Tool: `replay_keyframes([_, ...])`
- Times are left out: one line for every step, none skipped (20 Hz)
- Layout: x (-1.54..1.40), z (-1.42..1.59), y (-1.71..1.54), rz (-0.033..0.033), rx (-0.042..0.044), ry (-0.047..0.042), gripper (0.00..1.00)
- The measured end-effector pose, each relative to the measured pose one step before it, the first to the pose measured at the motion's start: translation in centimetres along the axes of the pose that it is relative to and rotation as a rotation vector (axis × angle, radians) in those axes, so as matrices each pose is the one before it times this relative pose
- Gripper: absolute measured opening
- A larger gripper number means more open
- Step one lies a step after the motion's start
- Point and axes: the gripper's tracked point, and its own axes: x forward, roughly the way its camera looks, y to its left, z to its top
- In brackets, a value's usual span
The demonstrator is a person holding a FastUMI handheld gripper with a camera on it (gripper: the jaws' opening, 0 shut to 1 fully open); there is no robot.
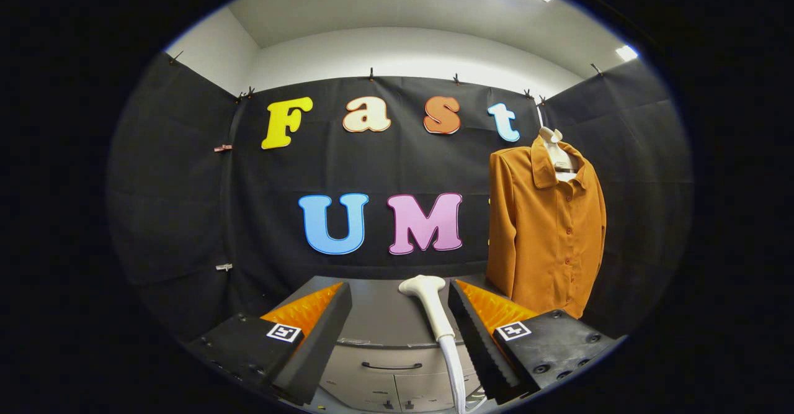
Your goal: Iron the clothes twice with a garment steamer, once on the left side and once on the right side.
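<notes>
Hangs beyond the fingers, off to their right: orange-brown buttoned shirt (546, 228) on a pale hanger (560, 153); lies on the grey table (378, 315) between the fingers, nearer the right one: white garment steamer (434, 311), head up, hose trailing down; spread wide, grasping nothing: gripper (400, 302).

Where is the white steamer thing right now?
In the gripper view, the white handheld garment steamer lies on the grey cabinet top, between the open claw's fingers and nearer the right one, left of the hanging orange button-up shirt.
</notes>
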Motion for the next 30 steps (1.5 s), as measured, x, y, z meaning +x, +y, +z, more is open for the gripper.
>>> replay_keyframes([0.651,-0.379,-0.148,-0.00199,-0.00371,0.01212,0.98])
replay_keyframes([0.778,-0.434,-0.292,-0.00254,-0.00611,0.01646,0.98])
replay_keyframes([0.864,-0.45,-0.431,-0.0028,-0.00441,0.01957,0.98])
replay_keyframes([1.006,-0.526,-0.602,-0.00561,0.0002,0.02125,0.98])
replay_keyframes([1.044,-0.334,-0.395,0.00176,0.00711,0.01766,0.98])
replay_keyframes([1.176,-0.221,-0.301,0.00442,0.00822,0.01583,0.98])
replay_keyframes([1.157,-0.367,-0.271,0.00704,0.00534,0.0204,0.98])
replay_keyframes([1.274,-0.506,-0.152,0.01154,0.00027,0.02315,0.98])
replay_keyframes([1.121,-0.359,-0.214,0.01003,-0.00343,0.01869,0.98])
replay_keyframes([1.264,-0.434,-0.167,0.01404,-0.00379,0.02278,0.98])
replay_keyframes([1.268,-0.568,-0.285,0.01236,-0.00022,0.02713,0.98])
replay_keyframes([1.162,-0.617,-0.398,0.01017,0.00413,0.0274,0.98])
replay_keyframes([1.221,-0.471,-0.382,0.00621,0.00551,0.02728,0.98])
replay_keyframes([1.185,-0.6,-0.371,0.00352,0.00427,0.03068,0.99])
replay_keyframes([1.012,-0.364,-0.323,0.00327,0.00021,0.02522,0.98])
replay_keyframes([0.884,-0.402,-0.22,0.0038,-0.00065,0.02296,0.98])
replay_keyframes([0.846,-0.386,-0.253,0.00182,-0.00081,0.02141,0.98])
replay_keyframes([0.851,-0.294,-0.218,0.0031,-0.00055,0.01977,0.98])
replay_keyframes([0.875,-0.333,-0.264,-0.00028,-0.00325,0.01962,0.98])
replay_keyframes([0.766,-0.415,-0.257,-0.00171,-0.00559,0.02121,0.98])
replay_keyframes([0.721,-0.427,-0.123,0.00121,-0.00736,0.02206,0.98])
replay_keyframes([0.628,-0.449,-0.03,0.00237,-0.00631,0.02217,0.98])
replay_keyframes([0.696,-0.387,-0.153,0.00076,-0.00223,0.02135,0.98])
replay_keyframes([0.607,-0.434,-0.158,0.00319,0.00268,0.02302,0.98])
replay_keyframes([0.707,-0.486,-0.206,-0.00114,0.00583,0.02409,0.98])
replay_keyframes([0.536,-0.5,-0.192,-0.00198,0.00826,0.02414,0.98])
replay_keyframes([0.423,-0.52,-0.053,0.00411,0.00647,0.02566,0.98])
replay_keyframes([0.355,-0.419,0.007,-0.00101,0.00235,0.01704,0.97])
replay_keyframes([0.086,-0.236,-0.003,0.00076,-0.00212,0.01708,0.95])
replay_keyframes([0.157,-0.119,-0.066,-0.00196,-0.00261,0.01318,0.93])
